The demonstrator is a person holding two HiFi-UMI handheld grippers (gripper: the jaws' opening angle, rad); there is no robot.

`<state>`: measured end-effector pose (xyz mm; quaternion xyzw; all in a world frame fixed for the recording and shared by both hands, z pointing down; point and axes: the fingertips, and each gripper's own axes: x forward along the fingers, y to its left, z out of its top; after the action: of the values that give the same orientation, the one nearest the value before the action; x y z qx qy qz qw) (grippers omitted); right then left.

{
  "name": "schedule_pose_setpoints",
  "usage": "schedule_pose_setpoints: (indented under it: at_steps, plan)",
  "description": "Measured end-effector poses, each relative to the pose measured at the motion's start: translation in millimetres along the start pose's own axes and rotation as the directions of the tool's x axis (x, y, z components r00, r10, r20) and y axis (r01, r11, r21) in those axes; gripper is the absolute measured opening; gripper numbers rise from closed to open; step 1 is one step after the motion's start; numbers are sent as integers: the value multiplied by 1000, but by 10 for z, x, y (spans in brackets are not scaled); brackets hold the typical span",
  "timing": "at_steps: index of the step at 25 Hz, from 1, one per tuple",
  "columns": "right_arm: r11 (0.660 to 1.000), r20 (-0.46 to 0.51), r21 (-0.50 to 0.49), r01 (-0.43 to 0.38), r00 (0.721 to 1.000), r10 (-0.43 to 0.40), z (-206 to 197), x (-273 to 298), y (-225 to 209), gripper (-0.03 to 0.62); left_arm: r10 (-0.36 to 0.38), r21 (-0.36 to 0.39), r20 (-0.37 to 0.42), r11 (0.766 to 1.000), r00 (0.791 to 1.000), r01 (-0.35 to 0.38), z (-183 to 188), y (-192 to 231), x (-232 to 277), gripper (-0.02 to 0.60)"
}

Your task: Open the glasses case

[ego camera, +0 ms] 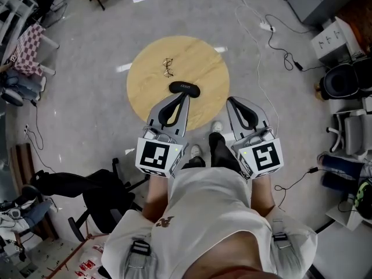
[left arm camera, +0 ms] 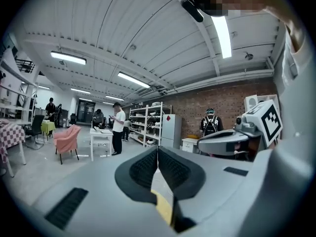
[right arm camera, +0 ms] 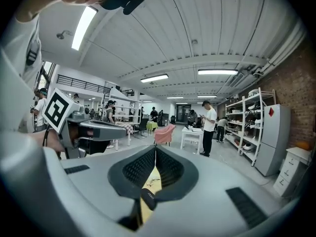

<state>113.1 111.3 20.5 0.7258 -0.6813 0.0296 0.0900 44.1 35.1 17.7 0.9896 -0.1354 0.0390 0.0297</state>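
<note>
Head view shows the case (ego camera: 185,88) on the desk (ego camera: 145,92), near side, glasses (ego camera: 168,67) beyond it; your left hand-held gripper (ego camera: 185,96) and right hand-held gripper (ego camera: 230,101) are both pressed together, empty.

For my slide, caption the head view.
Left hand-held gripper and right hand-held gripper, both shut, near a closed black glasses case on a round table.

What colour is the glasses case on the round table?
Black: the oval black glasses case on the round wooden table shows best in the head view.
</note>
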Motion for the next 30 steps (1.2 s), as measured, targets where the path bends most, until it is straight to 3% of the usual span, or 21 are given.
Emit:
schedule_pose_setpoints:
  at_steps: [6, 15, 22, 30]
  plan:
    - [999, 8, 11, -36, 999, 36, -66, 150, -319, 21, 29, 9, -20, 1000, 999, -28, -55, 10, 361, 20]
    - [988, -17, 22, -152, 988, 152, -192, 686, -792, 21, 136, -2, -59, 991, 989, -136, -179, 261, 920, 21]
    - [968, -51, 41, -247, 967, 249, -460, 1095, -1074, 21, 229, -22, -66, 973, 971, -231, -415, 482, 1278, 20]
    - [939, -90, 78, -334, 936, 340, -828, 1451, -1087, 21, 319, -20, -88, 947, 944, -322, -667, 655, 1447, 20]
